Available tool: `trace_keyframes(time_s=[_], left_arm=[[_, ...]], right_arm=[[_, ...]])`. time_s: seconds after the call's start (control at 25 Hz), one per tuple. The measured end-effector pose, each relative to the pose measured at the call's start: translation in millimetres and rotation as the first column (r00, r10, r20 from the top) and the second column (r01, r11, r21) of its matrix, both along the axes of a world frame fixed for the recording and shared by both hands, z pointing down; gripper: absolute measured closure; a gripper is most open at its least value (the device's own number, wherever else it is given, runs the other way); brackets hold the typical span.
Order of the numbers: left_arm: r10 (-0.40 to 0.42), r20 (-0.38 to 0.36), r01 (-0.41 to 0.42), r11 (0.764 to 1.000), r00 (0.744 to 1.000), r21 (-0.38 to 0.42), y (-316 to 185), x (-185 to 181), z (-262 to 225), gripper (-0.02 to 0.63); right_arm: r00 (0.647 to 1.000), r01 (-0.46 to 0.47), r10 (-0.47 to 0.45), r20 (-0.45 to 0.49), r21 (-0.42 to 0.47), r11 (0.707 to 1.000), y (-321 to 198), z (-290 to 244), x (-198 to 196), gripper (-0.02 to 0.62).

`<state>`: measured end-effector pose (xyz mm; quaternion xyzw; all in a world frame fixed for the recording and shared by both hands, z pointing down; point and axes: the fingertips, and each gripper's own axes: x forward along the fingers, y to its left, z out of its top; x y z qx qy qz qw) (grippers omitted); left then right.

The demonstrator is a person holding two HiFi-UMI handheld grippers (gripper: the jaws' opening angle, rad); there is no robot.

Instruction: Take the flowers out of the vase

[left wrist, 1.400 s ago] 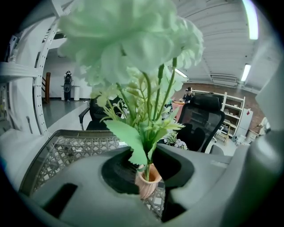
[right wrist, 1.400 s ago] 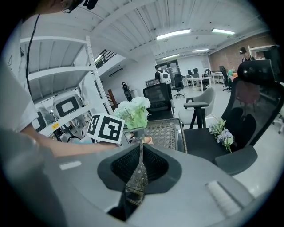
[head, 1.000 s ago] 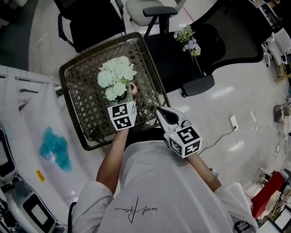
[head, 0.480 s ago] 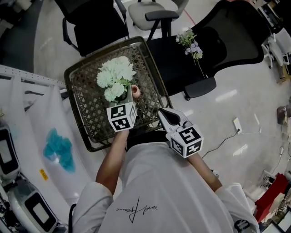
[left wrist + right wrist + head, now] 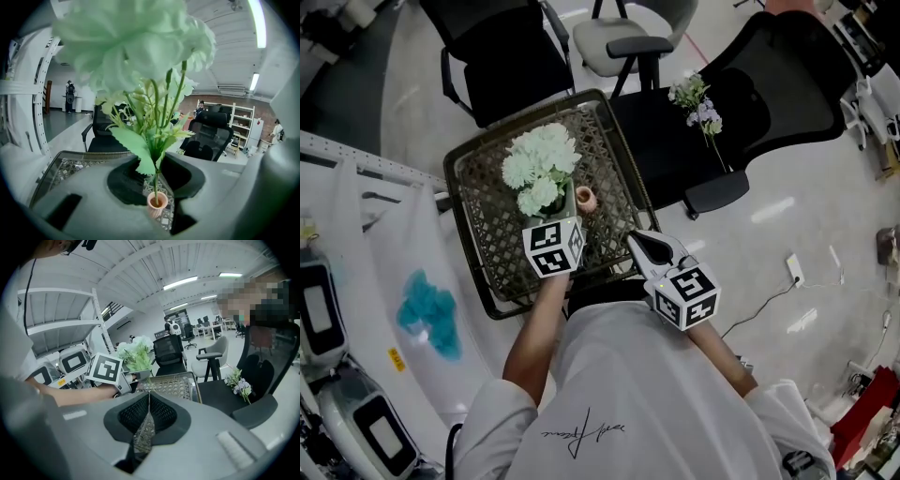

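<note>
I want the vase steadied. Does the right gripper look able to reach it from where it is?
Probably yes: the right gripper is shut and empty near the wicker table's edge, and the vase stands uncovered beside the left gripper, which holds the flowers.

Blurred flowers [image 5: 131, 42], tops cut off by the left gripper view's edge.

Woven lattice table [image 5: 487, 225], small terracotta vase [image 5: 586, 199] on it; flower sprig [image 5: 697, 99] on black chair seat [image 5: 661, 141]

No legible text in any view. Script print [image 5: 581, 433] on back of white shirt: scrawl, unreadable. Yellow label [image 5: 396, 359] on white equipment: too small to read.
</note>
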<state>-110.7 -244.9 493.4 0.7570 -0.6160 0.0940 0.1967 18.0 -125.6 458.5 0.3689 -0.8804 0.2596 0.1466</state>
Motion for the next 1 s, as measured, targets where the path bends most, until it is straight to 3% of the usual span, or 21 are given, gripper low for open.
trace_keyframes(time_s=[1.0], left_arm=[[-0.009,-0.021,0.009,1.0,1.0,0.008,11.1,-4.0,-25.1,0.514]], right_arm=[[0.999,-0.012,0.01,0.032,0.083,0.996,-5.6,-23.8,0.4,0.591]])
